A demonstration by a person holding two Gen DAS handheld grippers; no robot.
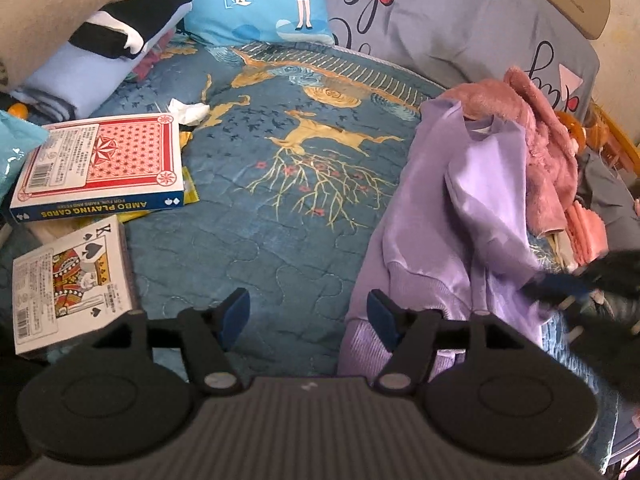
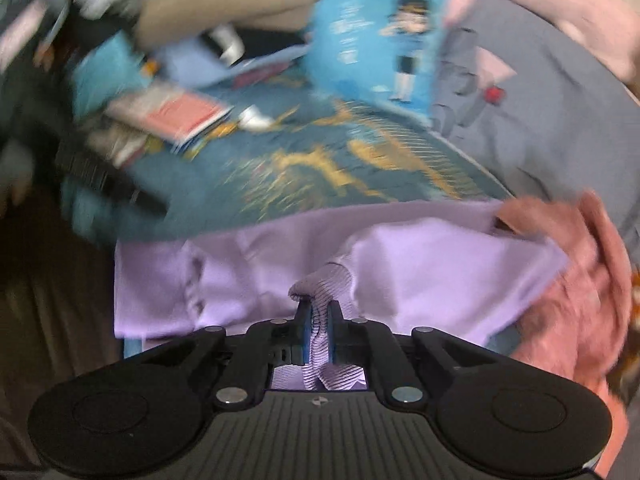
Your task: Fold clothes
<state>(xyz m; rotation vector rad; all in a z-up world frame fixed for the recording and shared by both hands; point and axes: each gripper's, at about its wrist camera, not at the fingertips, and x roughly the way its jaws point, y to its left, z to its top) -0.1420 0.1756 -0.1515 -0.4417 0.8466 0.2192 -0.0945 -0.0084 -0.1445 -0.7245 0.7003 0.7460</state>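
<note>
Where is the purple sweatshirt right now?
In the left wrist view the purple sweatshirt lies heaped on the right side of the blue bedspread, beside the pink fluffy garment. The right gripper pinches its ribbed cuff.

Quilt [image 1: 280, 240]: under everything, spread ahead of me.
Sweatshirt [image 1: 448, 216]: on quilt, right of my left gripper [image 1: 308, 314].
Plush garment [image 1: 544, 152]: behind sweatshirt, touching it.
Card boxes [image 1: 100, 168]: on quilt, far left, one [image 1: 68, 284] nearer me.
Cushion [image 1: 260, 0]: far edge, upright.
Folded stack [image 1: 92, 60]: back left.
My right gripper [image 2: 316, 332]: sweatshirt's ribbed edge between its fingers.
</note>
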